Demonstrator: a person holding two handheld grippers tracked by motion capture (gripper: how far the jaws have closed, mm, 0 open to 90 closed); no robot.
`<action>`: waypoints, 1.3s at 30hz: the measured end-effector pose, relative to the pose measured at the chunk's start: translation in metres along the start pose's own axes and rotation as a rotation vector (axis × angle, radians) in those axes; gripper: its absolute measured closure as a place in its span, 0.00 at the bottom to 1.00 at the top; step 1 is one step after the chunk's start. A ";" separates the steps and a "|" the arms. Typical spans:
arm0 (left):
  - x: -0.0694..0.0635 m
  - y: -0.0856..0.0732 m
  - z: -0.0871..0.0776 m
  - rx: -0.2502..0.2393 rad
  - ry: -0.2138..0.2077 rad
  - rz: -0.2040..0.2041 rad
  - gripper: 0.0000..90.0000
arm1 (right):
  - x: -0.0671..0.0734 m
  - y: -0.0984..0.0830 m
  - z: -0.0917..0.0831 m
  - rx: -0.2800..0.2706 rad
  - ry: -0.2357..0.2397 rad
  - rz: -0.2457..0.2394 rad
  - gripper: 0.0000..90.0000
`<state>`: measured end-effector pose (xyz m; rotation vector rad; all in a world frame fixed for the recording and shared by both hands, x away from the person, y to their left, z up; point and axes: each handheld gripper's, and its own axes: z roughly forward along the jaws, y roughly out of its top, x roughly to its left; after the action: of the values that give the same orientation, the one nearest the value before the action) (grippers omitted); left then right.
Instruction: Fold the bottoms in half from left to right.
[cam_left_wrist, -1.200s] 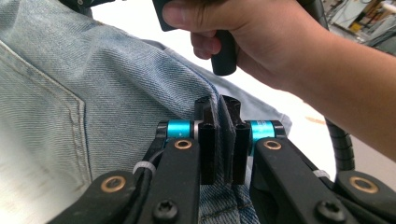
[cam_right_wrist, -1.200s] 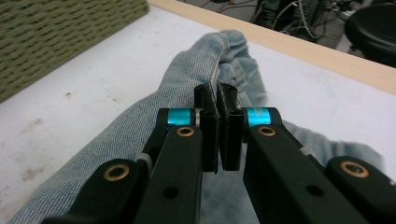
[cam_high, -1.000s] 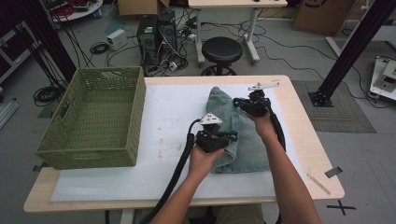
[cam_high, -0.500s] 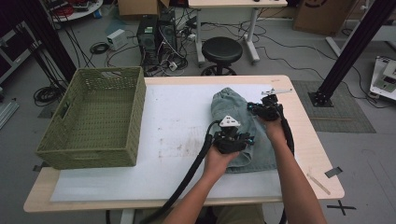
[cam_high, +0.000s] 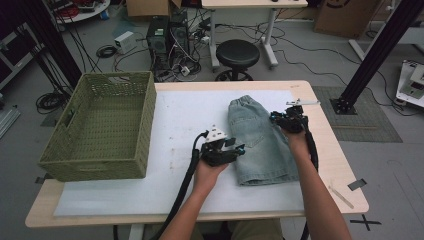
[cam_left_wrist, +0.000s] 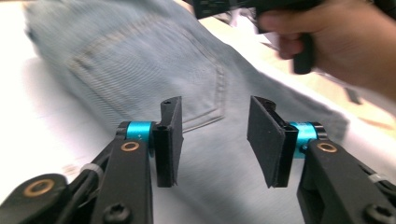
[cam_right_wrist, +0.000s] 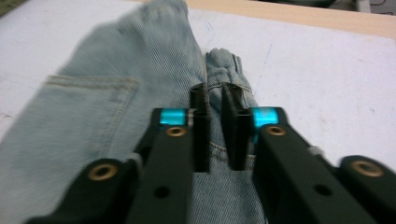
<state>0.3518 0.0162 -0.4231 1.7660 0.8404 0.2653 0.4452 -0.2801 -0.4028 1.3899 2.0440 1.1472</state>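
Light-blue denim shorts (cam_high: 260, 142) lie folded lengthwise on the white mat (cam_high: 190, 115), waistband at the far end. My left gripper (cam_high: 237, 149) hovers at their left edge. Its jaws have just been opening and now stand wide apart (cam_left_wrist: 215, 140), with nothing between them and the back pocket (cam_left_wrist: 187, 88) below. My right gripper (cam_high: 276, 118) is at the shorts' right side near the waistband. Its jaws (cam_right_wrist: 214, 126) have just been opening to a narrow gap, and the denim (cam_right_wrist: 93, 116) lies under the gap.
A green woven basket (cam_high: 145, 125) stands on the table's left end. The wooden table edge (cam_high: 330, 150) runs close to the right of the shorts. A stool (cam_high: 237, 52) and cables sit on the floor beyond the table.
Both grippers carried the denim to the right and let it go. The left gripper has drawn back left with its jaws apart, and the shorts now lie flat.
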 end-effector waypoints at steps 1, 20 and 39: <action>0.004 -0.003 -0.004 -0.006 0.006 0.001 0.55 | -0.001 -0.001 -0.002 -0.006 0.007 0.002 0.84; 0.040 -0.025 -0.045 -0.066 0.100 0.021 0.26 | -0.011 -0.059 -0.044 -0.004 0.090 -0.022 0.53; 0.053 -0.027 -0.061 -0.043 0.132 0.009 0.25 | 0.000 -0.082 -0.045 0.113 0.170 -0.051 0.70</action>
<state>0.3448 0.0995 -0.4368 1.7274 0.9141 0.4066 0.3673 -0.3113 -0.4435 1.3232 2.2812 1.1806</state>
